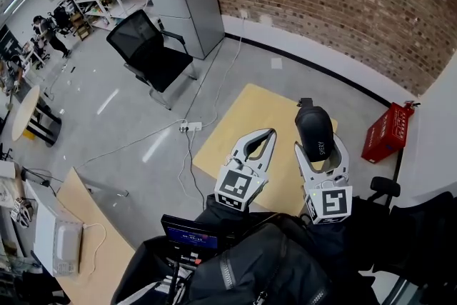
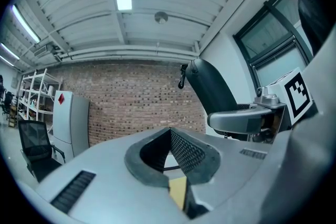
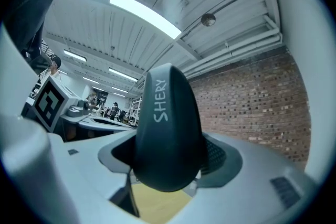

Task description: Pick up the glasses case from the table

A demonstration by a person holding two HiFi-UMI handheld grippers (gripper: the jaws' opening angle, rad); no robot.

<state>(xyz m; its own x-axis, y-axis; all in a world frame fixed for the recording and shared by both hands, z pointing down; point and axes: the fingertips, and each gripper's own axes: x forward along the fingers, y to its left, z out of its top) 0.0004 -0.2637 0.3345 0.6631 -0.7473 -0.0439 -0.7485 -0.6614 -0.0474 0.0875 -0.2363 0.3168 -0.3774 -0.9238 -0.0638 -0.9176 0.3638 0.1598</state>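
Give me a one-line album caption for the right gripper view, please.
The right tongs clamp a dark glasses case marked SHERY, with the yellow table below and a brick wall behind.

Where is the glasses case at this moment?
In the head view, the glasses case is clamped in the claw of the right gripper. It is held above the wooden table, just right of the left gripper.

smooth matt glasses case (image 1: pixel 314 129), matt wooden table (image 1: pixel 243 128)

White word "SHERY" lengthwise on the rounded side of the dark glasses case (image 3: pixel 167 139)
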